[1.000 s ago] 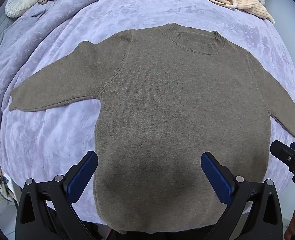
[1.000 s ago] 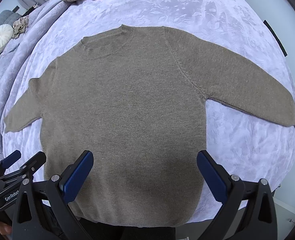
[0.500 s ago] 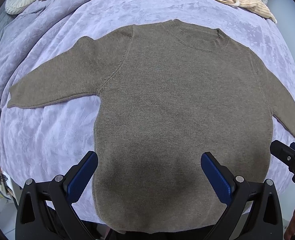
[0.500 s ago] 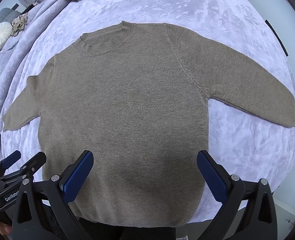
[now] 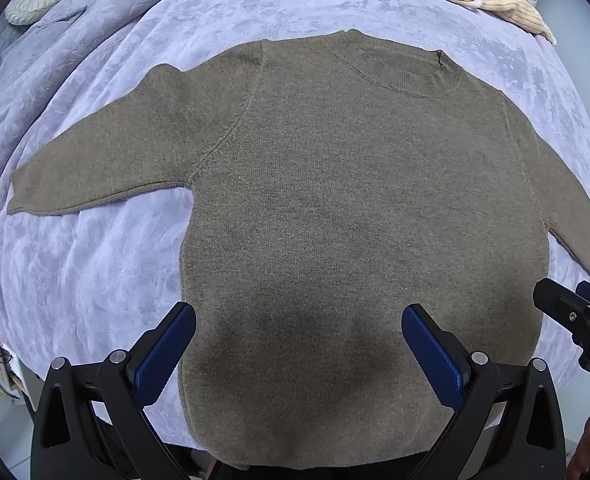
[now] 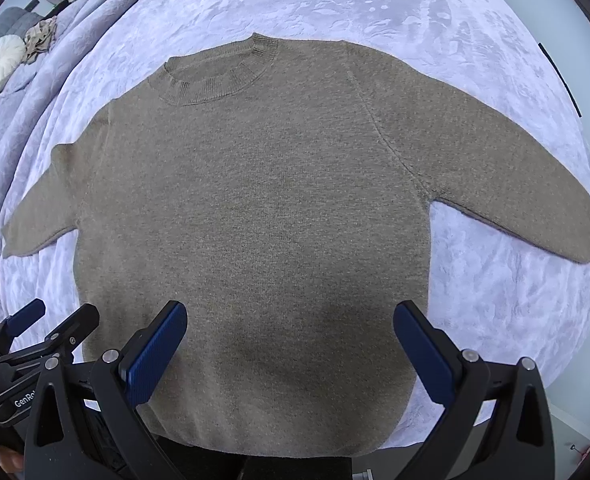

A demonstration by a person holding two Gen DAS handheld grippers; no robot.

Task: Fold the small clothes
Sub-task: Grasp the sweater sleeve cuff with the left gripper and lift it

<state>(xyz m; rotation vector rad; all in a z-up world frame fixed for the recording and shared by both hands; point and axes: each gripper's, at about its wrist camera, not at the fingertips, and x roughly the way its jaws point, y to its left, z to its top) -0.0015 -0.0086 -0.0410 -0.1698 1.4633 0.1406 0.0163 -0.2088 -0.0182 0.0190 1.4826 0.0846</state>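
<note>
Both pairs of fingers are spread wide with nothing between them, the left gripper [image 5: 298, 354] and right gripper [image 6: 291, 350] hanging above the sweater's [image 5: 355, 208] lower half. Over the last second they have eased forward and lower: the sweater fills more of each view. That reads to me as the approach to a first fold, with nothing grasped yet. It lies flat, front up, on the lilac bed [image 5: 95, 280], sleeves out to either side, hem nearest the fingers and collar [image 5: 403, 68] farthest away.
</note>
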